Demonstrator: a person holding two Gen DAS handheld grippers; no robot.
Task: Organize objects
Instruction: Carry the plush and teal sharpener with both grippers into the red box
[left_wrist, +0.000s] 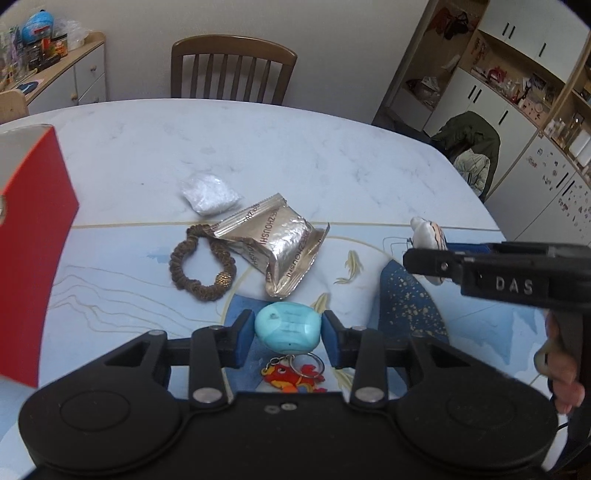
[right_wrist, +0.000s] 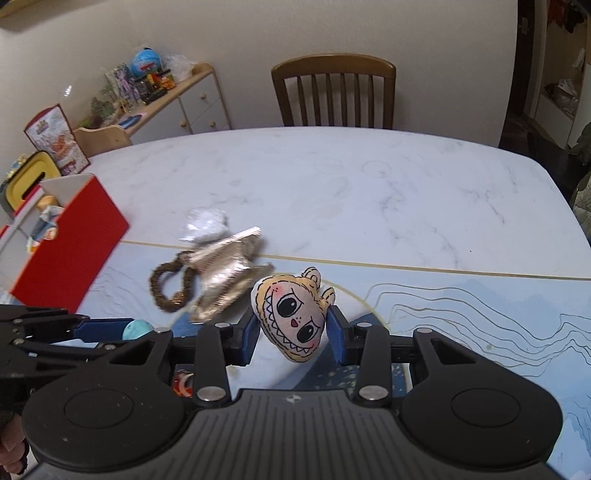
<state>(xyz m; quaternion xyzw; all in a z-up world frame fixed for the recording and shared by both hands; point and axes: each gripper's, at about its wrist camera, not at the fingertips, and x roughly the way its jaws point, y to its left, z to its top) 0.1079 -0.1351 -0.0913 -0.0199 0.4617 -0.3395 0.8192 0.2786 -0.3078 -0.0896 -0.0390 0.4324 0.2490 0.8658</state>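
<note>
My left gripper is shut on a light blue oval case with a red keychain charm hanging below it. My right gripper is shut on a small plush face toy with big eyes and jagged teeth; the toy also shows in the left wrist view. On the table lie a brown hair scrunchie, a silver snack packet and a small white bag. A red box stands at the left with items inside.
A marble table carries a blue patterned mat. A wooden chair stands at the far side. A sideboard with clutter is at the back left, shelves and a draped chair at the right.
</note>
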